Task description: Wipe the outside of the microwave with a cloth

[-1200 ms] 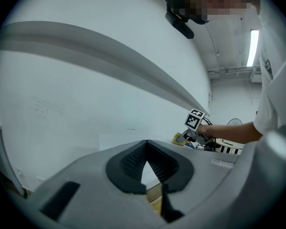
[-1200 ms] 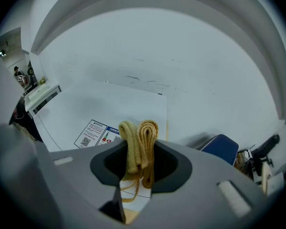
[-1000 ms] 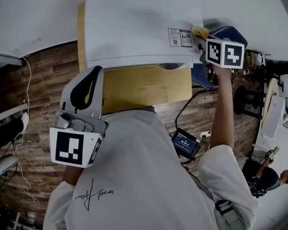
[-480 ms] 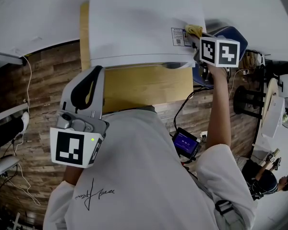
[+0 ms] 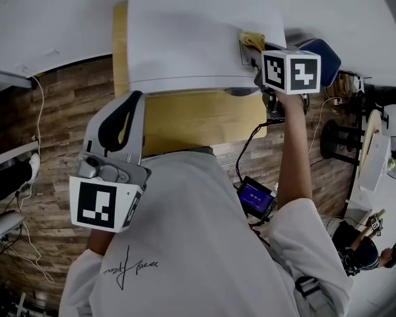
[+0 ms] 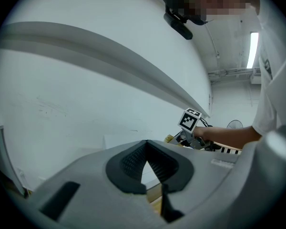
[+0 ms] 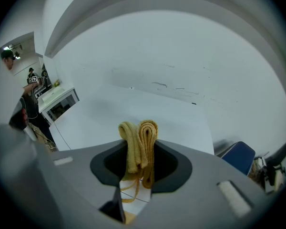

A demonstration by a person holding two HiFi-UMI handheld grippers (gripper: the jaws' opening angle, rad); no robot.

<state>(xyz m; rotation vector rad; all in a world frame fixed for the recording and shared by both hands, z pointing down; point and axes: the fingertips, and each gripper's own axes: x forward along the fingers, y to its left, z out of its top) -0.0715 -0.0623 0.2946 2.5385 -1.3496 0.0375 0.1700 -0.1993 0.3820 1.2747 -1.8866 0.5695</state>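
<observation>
Wiping microwave (image 5: 191,38) top: right gripper (image 7: 142,162) pinches cloth (image 5: 252,41); left gripper (image 6: 146,152) idle, jaws together. Next, probably: sweep cloth across remaining panel.

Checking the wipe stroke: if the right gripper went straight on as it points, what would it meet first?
Probably the microwave: the yellow cloth in the right gripper leads onto its white top, wall beyond.
</observation>
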